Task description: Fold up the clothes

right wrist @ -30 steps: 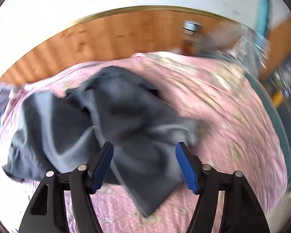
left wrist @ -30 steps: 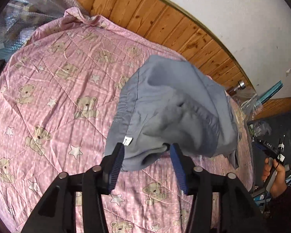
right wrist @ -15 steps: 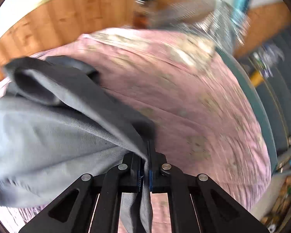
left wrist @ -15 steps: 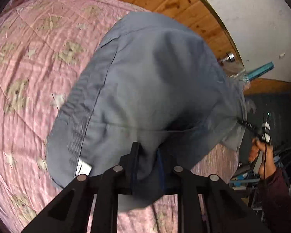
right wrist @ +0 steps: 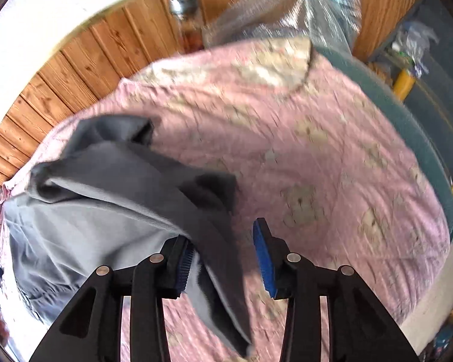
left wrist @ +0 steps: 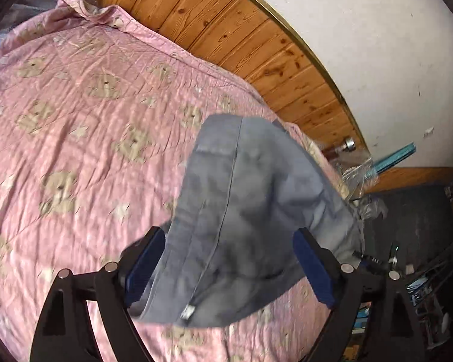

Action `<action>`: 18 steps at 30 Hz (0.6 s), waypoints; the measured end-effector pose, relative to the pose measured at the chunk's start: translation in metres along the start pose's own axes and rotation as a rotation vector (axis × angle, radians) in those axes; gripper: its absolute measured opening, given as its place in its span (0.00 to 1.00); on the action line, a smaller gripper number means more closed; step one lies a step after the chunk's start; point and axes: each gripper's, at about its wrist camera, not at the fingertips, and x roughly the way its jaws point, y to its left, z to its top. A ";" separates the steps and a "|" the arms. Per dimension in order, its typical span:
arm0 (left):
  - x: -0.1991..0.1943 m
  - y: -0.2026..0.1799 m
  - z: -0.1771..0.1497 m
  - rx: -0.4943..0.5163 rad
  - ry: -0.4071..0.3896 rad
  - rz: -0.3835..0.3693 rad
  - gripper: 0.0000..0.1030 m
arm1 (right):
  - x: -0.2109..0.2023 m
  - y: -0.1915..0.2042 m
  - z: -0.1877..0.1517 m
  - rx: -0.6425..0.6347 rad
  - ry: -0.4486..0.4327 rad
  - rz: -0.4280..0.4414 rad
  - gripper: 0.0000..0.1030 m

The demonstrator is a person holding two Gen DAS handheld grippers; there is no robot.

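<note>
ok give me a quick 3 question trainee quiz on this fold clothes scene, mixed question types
1. True or false: the left hand-held gripper is shut on the grey garment.
2. Multiple choice: what does the garment lie on? A) bare wooden floor B) pink quilt with a bear print C) metal table
3. Short answer: in the right wrist view, what stands behind the quilt against the wooden panelling?

Key:
1. False. Its jaws stand wide open with the garment between them; the right hand-held gripper is open too.
2. B
3. A jar with a metal lid, beside clear plastic wrap.
</note>
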 end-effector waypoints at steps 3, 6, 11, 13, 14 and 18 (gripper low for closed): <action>0.059 0.022 0.042 -0.123 0.066 -0.017 0.86 | -0.002 0.020 0.021 -0.073 -0.030 0.020 0.40; 0.099 0.039 0.053 -0.205 0.124 -0.048 0.86 | 0.009 0.035 0.037 -0.152 -0.022 0.030 0.43; 0.130 0.035 0.044 -0.298 0.203 -0.203 0.45 | 0.032 0.046 0.044 -0.249 0.060 0.042 0.44; 0.123 0.014 0.048 -0.236 0.202 -0.218 0.10 | 0.037 0.050 0.045 -0.257 0.078 0.040 0.45; 0.119 0.003 0.051 -0.205 0.197 -0.228 0.09 | 0.040 0.052 0.046 -0.261 0.087 0.039 0.45; 0.034 -0.048 0.095 -0.070 0.022 -0.342 0.06 | 0.030 0.074 0.060 -0.321 0.072 0.055 0.45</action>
